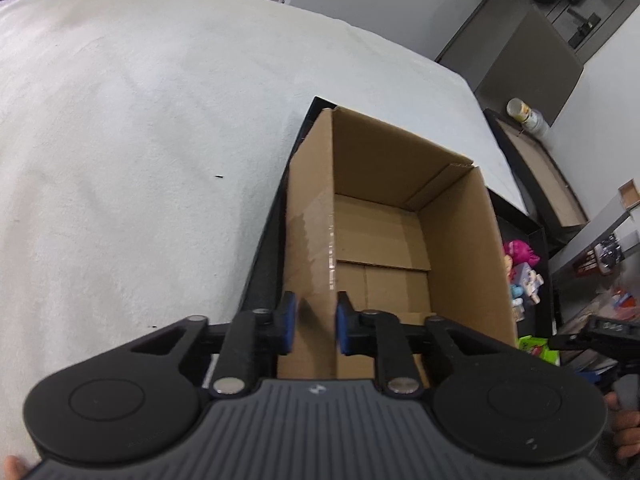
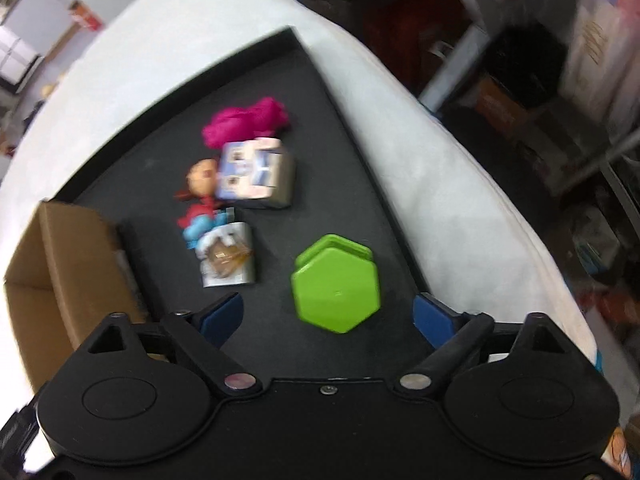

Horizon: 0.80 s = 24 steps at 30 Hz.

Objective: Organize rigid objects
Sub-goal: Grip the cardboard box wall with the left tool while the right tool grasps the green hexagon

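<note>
An open, empty cardboard box (image 1: 384, 236) stands in a black tray (image 1: 264, 264) on the white table. My left gripper (image 1: 314, 326) is shut on the box's near left wall, one pad on each side. In the right wrist view, my right gripper (image 2: 328, 316) is open and empty just above the tray floor (image 2: 256, 76). A green hexagonal box (image 2: 336, 280) lies right in front of it, between the fingers' line. Farther off lie a small printed box (image 2: 228, 256), a pastel box (image 2: 256, 172), a doll figure (image 2: 200, 184) and a pink toy (image 2: 244, 120). The cardboard box (image 2: 60, 264) is at the left.
The white cloth-covered table (image 1: 120, 140) spreads left and behind the tray. Its right edge (image 2: 480, 216) drops to cluttered shelves and boxes. A second black tray and a can (image 1: 524, 116) stand beyond the table on the right.
</note>
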{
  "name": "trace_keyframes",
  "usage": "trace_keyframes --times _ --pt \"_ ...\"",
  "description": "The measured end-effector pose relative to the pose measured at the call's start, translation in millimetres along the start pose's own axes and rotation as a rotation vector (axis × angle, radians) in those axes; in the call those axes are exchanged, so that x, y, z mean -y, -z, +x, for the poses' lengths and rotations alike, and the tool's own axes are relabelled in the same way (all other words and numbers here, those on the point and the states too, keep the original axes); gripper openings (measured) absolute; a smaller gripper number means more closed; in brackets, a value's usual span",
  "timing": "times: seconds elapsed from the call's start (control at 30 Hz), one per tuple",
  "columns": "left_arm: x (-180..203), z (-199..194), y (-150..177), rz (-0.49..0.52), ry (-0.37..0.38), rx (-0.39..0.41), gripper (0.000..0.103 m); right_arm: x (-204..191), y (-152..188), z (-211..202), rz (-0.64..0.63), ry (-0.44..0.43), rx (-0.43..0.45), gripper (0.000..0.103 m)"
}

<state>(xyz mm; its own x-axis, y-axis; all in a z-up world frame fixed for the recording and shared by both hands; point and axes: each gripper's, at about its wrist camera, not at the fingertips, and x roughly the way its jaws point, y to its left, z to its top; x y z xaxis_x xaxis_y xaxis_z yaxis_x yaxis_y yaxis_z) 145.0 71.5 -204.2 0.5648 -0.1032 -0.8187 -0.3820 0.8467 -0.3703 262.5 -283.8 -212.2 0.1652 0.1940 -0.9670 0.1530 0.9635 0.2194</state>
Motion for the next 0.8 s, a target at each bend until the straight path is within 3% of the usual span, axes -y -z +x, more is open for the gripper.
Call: trace_keyframes --times 0.23,0.37,0.8 --pt "4 1 -4 0.010 -0.036 0.024 0.017 -6 -7 21 -0.016 0.027 -0.056 0.088" --pt "3 3 -6 -0.004 -0.038 0.016 0.017 -9 -11 33 -0.029 0.033 -0.074 0.048" --pt "2 3 -2 0.006 -0.043 0.040 0.017 -43 18 -11 -0.199 -0.002 0.078 0.047"
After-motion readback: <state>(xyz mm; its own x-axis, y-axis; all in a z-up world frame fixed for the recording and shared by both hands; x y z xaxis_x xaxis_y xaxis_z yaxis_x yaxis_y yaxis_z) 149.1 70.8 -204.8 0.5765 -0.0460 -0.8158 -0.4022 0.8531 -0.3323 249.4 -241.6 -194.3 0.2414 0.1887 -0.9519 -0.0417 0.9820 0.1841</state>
